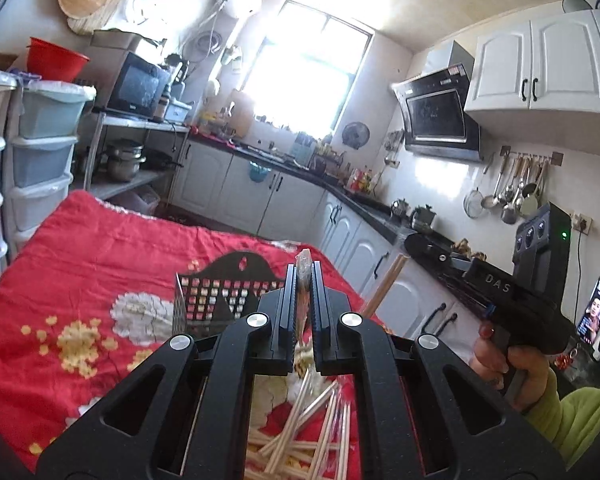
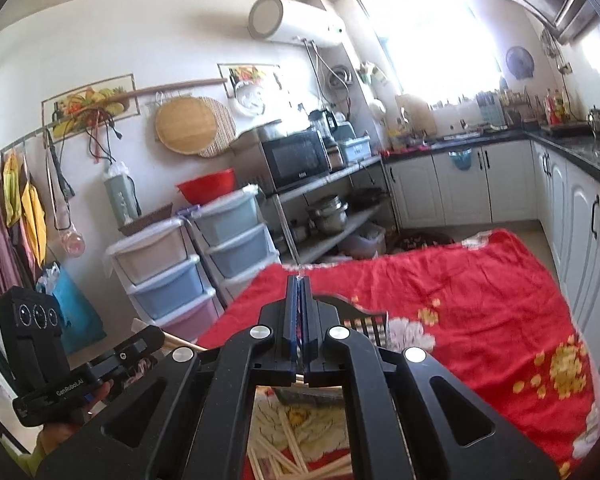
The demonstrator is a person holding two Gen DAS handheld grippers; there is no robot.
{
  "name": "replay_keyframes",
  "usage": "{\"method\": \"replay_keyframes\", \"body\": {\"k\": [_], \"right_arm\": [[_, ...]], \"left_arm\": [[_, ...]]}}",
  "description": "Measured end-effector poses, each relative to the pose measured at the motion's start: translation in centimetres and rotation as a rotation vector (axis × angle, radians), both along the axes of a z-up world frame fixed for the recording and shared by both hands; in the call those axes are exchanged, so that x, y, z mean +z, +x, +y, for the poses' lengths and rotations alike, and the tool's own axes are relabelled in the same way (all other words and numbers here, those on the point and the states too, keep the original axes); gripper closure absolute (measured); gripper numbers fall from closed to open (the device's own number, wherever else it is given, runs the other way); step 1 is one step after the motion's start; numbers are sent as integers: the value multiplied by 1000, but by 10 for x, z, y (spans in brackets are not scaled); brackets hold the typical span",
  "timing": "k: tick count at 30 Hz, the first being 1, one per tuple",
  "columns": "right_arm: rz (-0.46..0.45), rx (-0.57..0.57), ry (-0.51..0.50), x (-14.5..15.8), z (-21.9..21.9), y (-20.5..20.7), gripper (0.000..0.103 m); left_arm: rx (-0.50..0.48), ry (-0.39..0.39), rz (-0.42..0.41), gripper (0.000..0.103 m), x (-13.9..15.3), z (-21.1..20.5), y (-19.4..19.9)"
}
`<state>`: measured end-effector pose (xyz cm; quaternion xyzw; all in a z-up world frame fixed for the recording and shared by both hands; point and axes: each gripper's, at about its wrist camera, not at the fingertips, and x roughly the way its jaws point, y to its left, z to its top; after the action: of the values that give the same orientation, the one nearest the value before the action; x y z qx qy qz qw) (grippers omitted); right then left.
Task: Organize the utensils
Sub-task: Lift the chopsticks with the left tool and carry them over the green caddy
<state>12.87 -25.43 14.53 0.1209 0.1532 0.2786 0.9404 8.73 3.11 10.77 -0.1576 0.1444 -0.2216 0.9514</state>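
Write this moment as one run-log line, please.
left gripper: shut on plastic wrapper | right gripper: shut on thin clear piece | chopsticks: loose on red cloth | utensil holder: upright

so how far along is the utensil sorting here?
Early. Nothing visibly done: the perforated metal holder on the red cloth shows no chopsticks inside. In hand: the left tongs are shut on a plastic-wrapped bundle; the right tongs pinch what looks like clear wrap, contents unclear. Left: a loose pile of chopsticks on the cloth below the tongs.
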Motion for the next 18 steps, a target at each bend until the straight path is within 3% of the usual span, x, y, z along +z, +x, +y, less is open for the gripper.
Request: {"method": "replay_keyframes", "body": {"k": [8,18], "right_arm": [[-71,38,34,33,5,5,101],[-146,26,30,62,13,22,101]], "left_arm": [[44,-23,-84,100,30,10,2],[101,-3,-126,100,52,15,13]]}}
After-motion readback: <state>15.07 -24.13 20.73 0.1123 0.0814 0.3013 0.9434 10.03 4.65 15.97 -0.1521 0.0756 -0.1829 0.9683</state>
